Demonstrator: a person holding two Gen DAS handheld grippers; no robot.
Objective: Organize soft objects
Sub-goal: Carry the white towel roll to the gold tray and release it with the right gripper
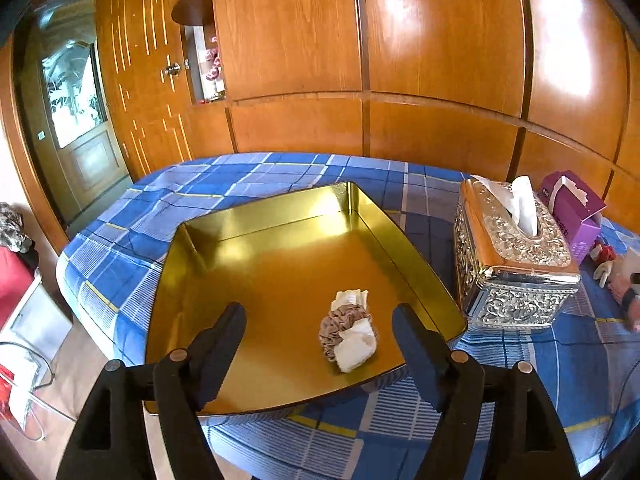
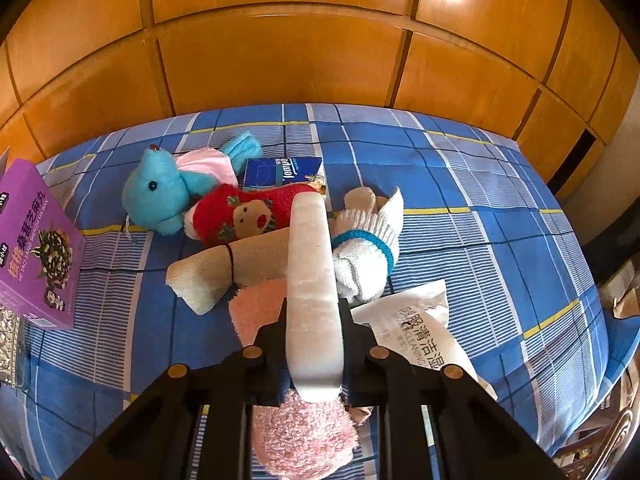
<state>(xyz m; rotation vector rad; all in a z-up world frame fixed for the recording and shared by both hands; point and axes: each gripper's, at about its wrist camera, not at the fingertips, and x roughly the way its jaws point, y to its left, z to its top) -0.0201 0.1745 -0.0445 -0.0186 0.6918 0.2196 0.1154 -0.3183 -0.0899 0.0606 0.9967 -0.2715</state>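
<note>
My left gripper [image 1: 318,312] is open and hovers over the near end of a shallow gold metal tray [image 1: 280,216] on the blue plaid bedcover. A rolled bundle of brown and white socks [image 1: 348,332] lies in the tray, between and just beyond the spread fingers, untouched. My right gripper [image 2: 314,320] is shut on a pink and white fuzzy sock [image 2: 310,264], whose white part sticks out forward. Beyond it lie a blue plush bear [image 2: 156,192], a red reindeer sock [image 2: 240,216], a beige sock [image 2: 224,268] and a white sock with a blue band [image 2: 364,256].
An ornate silver tissue box [image 1: 512,256] stands right of the tray, a purple carton [image 1: 572,208] behind it. The right wrist view has the purple carton [image 2: 36,248] at left, a blue tissue packet [image 2: 280,172] and a white wipes packet [image 2: 420,340]. Wooden panels back the bed.
</note>
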